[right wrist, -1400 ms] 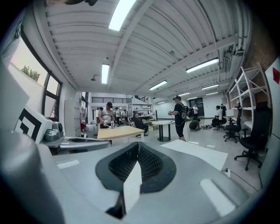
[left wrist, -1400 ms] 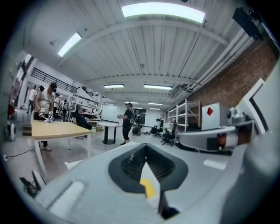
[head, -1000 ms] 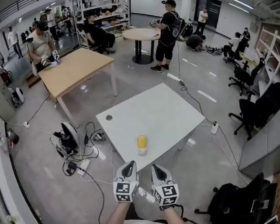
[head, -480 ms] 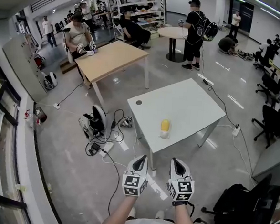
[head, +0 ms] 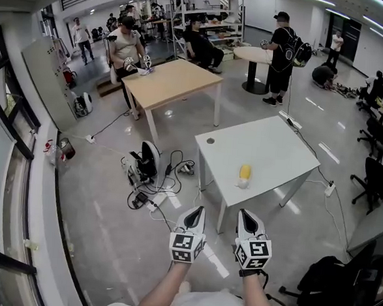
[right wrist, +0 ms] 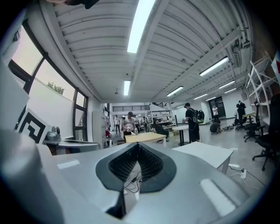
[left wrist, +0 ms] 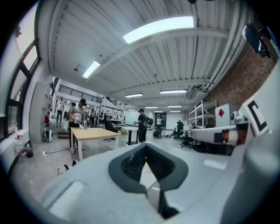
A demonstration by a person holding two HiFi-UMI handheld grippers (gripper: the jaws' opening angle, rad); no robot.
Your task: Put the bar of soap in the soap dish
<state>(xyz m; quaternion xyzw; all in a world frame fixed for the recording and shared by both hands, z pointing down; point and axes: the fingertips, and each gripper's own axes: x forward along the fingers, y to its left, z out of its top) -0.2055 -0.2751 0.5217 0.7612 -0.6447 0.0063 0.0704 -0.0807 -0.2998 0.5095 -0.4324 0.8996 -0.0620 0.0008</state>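
Grippers are held side by side low in the head view, above the grey floor and well short of the white table (head: 270, 145). The left gripper (head: 196, 212) and the right gripper (head: 244, 215) both point toward that table, each with its jaws drawn together to a single tip. The yellow bar of soap (head: 245, 170) is seen close to the table's near edge, touching the white soap dish (head: 243, 183). Whether it sits in the dish or only against it cannot be told. Cables (head: 159, 192) are spread over the floor left of the table, and a wooden table (head: 173, 82) stands further back.

In the left gripper view, the jaws are seen clenched at the tip with nothing gripped. A sliver of white and yellow is glimpsed through the hollow behind the tip.

In the right gripper view, the jaws are likewise pressed together and nothing is grasped. The white table is seen to their right, and floor cables show through the hollow.
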